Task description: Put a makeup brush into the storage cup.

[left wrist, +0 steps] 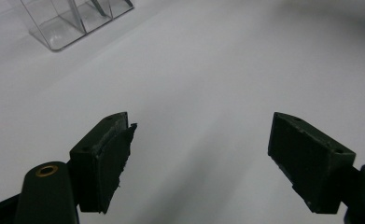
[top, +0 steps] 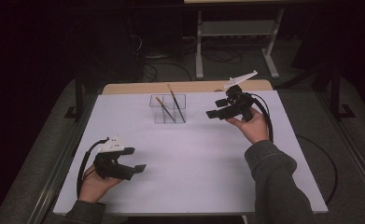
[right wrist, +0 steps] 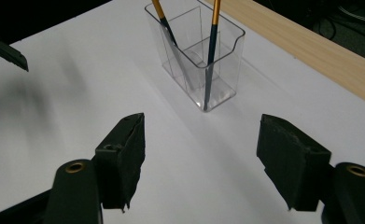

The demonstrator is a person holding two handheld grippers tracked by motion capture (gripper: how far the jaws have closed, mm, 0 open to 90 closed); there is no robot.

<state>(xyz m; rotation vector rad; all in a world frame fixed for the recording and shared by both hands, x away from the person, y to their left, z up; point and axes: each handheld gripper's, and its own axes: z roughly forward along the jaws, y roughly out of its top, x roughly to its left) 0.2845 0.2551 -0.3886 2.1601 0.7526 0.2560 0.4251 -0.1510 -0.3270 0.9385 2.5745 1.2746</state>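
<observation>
Clear plastic makes up the little box [top: 168,108] that stands on the far middle of the white surface [top: 194,158]. It has thin walls inside that split it into parts. Two brushes [top: 171,105] with gold handles and dark ends lean inside it. In the right gripper view they stand in different parts of the box [right wrist: 203,60], with their handles sticking out over the rim.

Just to the right of the box is the right gripper [top: 217,113], held up in a hand above the surface. It points toward the box. Its jaws are wide apart and hold nothing, and they are not touching the box.

Well away, at the near left corner, the left gripper [top: 136,169] sits low over the surface in the other hand. Its jaws are wide apart too, with nothing between them but bare white surface [left wrist: 208,84]. A strip of light wood [top: 185,87] runs along the far edge, behind the box.
</observation>
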